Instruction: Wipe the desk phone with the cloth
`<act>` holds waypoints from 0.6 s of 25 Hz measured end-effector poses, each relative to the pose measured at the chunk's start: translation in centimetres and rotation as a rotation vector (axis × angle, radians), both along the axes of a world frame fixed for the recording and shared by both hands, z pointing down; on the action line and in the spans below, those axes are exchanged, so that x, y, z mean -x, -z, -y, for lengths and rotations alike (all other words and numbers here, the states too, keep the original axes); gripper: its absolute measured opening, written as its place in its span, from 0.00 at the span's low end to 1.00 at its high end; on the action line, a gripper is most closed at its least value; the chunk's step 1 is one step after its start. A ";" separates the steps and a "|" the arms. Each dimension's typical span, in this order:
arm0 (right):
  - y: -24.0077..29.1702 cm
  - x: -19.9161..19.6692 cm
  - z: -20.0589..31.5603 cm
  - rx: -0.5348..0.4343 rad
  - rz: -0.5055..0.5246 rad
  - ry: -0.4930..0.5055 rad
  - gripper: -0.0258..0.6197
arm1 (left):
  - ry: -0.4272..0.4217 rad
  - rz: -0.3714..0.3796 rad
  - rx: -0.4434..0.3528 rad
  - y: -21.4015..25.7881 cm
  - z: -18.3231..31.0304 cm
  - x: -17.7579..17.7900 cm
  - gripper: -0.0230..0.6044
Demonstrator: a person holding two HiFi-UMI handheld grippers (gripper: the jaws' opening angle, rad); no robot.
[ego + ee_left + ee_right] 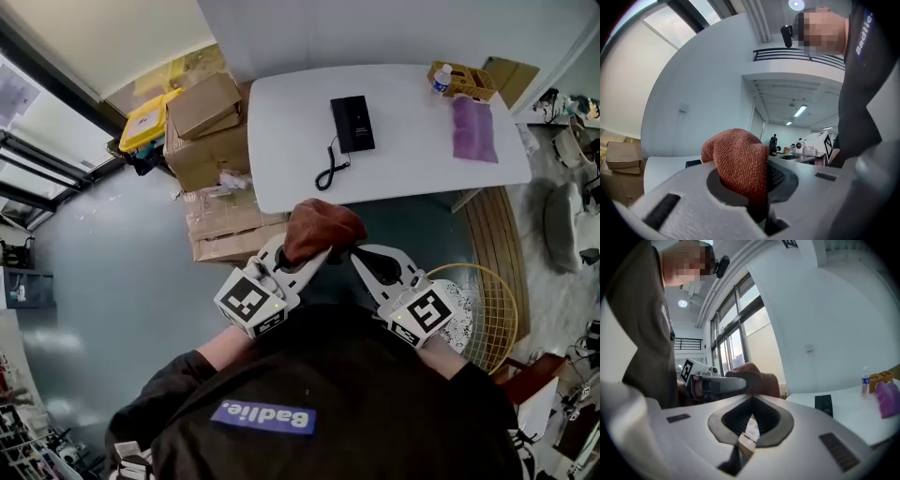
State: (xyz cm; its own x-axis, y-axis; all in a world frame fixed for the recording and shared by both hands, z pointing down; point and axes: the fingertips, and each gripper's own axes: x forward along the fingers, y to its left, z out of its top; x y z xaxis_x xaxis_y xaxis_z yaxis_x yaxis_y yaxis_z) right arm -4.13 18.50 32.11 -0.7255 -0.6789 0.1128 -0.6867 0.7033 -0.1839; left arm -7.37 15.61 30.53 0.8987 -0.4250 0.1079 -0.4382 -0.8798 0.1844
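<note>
Rust cloth (319, 230) clamped in L hand-held gripper (302, 261)

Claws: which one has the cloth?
The left claw: it is shut on the rust-red cloth, which bulges out above its jaws. The right claw is shut with nothing between its jaws.

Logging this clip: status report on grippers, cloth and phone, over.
Left gripper shut on cloth, short of table. Right gripper shut, empty. Desk phone untouched. Nothing in the way.
</note>
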 end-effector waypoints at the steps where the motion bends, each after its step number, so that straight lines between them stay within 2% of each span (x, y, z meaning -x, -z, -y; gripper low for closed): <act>1: 0.0 -0.3 0.0 -0.001 0.006 0.008 0.09 | 0.004 -0.004 0.001 -0.1 0.0 -0.3 0.11; 9: -2.2 -1.9 0.6 0.040 0.002 0.075 0.09 | 0.076 -0.018 0.006 -1.3 1.1 -1.8 0.11; 15: -2.8 -2.2 3.8 0.054 -0.015 0.059 0.09 | 0.070 -0.030 0.004 -1.7 4.5 -1.7 0.11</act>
State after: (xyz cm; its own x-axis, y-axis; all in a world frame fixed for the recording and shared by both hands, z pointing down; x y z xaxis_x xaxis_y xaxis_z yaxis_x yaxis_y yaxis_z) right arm -1.98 14.72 34.88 -0.7623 -0.6273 0.1591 -0.6470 0.7321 -0.2133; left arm -5.69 11.12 32.24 0.8699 -0.4862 0.0829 -0.4925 -0.8467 0.2017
